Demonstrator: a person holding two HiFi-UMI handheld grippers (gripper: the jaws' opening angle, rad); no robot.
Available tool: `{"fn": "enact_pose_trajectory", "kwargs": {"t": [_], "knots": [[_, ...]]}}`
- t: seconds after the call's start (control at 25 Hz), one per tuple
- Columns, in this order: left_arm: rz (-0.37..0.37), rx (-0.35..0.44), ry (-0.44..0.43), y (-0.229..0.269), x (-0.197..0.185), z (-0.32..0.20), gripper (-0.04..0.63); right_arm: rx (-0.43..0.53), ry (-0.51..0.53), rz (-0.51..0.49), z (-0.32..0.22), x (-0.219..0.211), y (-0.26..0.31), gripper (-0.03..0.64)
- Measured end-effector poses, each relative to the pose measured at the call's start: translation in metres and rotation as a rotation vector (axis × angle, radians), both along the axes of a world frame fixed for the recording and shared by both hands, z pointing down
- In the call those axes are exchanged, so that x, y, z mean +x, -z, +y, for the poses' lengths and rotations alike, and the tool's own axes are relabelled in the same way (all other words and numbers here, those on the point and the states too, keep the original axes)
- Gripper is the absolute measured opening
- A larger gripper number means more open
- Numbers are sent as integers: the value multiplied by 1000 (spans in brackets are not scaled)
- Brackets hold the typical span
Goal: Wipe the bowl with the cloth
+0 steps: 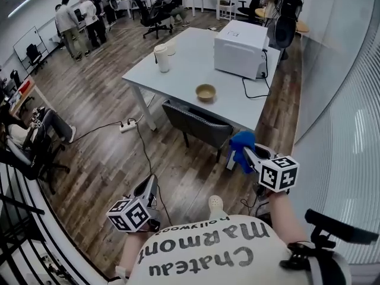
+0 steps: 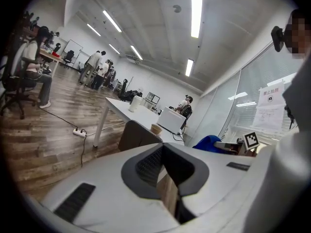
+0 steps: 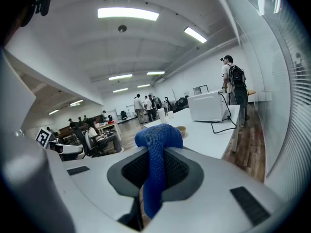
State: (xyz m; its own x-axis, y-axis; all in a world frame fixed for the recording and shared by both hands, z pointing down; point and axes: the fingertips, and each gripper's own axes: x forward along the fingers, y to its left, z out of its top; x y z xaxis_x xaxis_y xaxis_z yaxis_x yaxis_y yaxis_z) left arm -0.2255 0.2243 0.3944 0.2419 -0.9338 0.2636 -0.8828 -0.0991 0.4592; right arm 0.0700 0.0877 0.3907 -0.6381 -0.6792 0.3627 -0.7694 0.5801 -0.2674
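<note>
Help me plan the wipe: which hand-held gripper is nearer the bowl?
Right. The right hand-held gripper, gripping the cloth, is short of the bowl; the left hand-held gripper is farther back, lower left.

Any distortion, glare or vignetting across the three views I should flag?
Head view: strong fisheye bending at edges, small tan bowl sharp, evenly lit. Left gripper view: dark vignetted corners, long ceiling strip light blown out. Right gripper view: same vignette, blue knitted cloth blocks the lower centre.

Pale grey rectangular table (image 1: 190,64). Tan round bowl (image 1: 206,92). White boxy appliance (image 1: 240,47). Dark grey mesh chair (image 1: 199,126). Brown wood-plank floor (image 1: 101,100). Plain blue knitted cloth (image 3: 158,144). White marker cube (image 1: 279,173), black square patterns.
</note>
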Motion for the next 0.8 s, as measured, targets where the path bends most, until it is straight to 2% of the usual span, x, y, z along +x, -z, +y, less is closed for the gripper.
{"fn": "enact_pose_trajectory", "kwargs": {"t": [0.2,0.56,0.8], "knots": [[-2,-5,-1,6,1,-60,17,-12,20,-20,-66,-4,3,49],[40,-5,80,8,-2,-169,17,-17,72,-24,-175,-10,1,49],[76,51,126,8,-3,-221,18,-13,89,-41,-233,-12,-1,49]]}}
